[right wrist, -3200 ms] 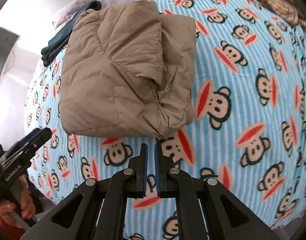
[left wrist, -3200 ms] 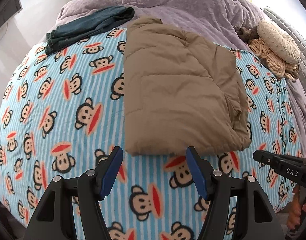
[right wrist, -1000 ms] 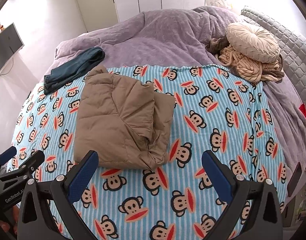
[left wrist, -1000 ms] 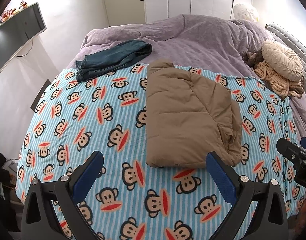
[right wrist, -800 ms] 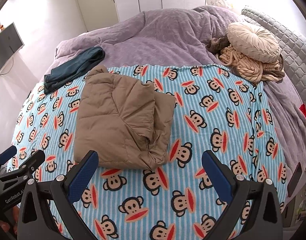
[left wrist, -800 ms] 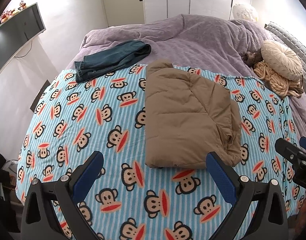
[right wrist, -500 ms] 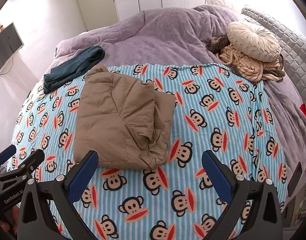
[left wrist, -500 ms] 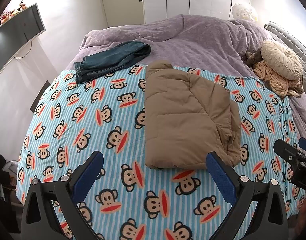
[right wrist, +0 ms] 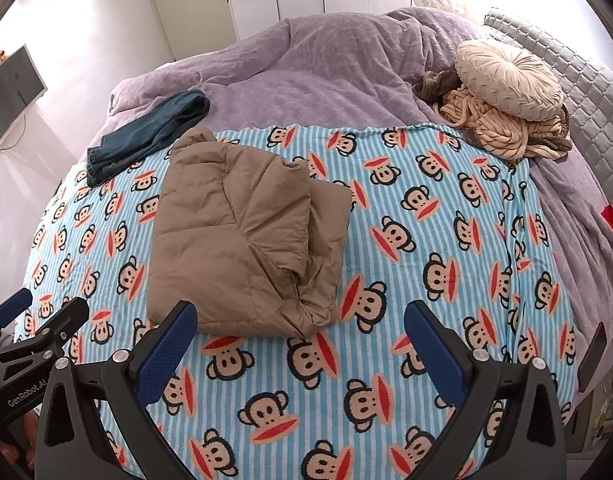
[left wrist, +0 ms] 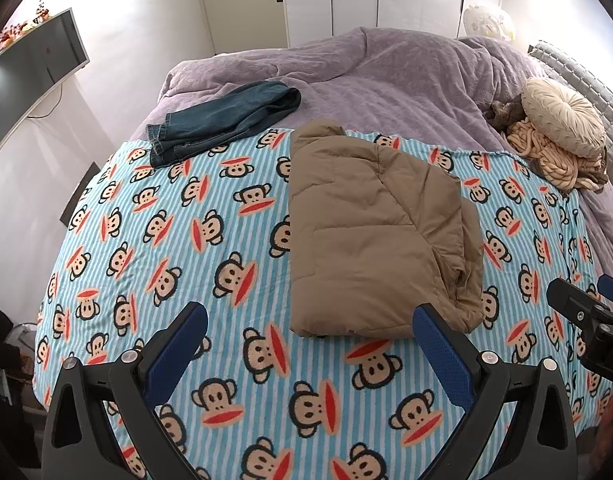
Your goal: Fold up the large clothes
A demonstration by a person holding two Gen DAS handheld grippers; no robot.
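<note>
A tan puffer jacket point(left wrist: 370, 232) point(right wrist: 246, 236) lies folded into a rough rectangle on the blue striped monkey-print blanket point(left wrist: 166, 240) point(right wrist: 446, 248). My left gripper point(left wrist: 306, 340) hangs wide open above the blanket's near edge, short of the jacket's near hem, holding nothing. My right gripper point(right wrist: 302, 340) is likewise wide open and empty, back from the jacket's near right corner. Each gripper shows at the edge of the other's view, the right gripper point(left wrist: 578, 312) and the left gripper point(right wrist: 38, 320).
Folded dark jeans point(left wrist: 222, 120) point(right wrist: 146, 136) lie at the blanket's far left corner on the purple duvet point(left wrist: 386, 80). A round cream cushion point(right wrist: 506, 76) and a chunky knit throw point(right wrist: 498, 128) sit far right. A monitor point(left wrist: 30, 76) hangs on the left wall.
Since 3.2 s ago both grippers have pulled back and up from the jacket, and the right one has gone from shut to wide open. Over the last second nothing moved noticeably.
</note>
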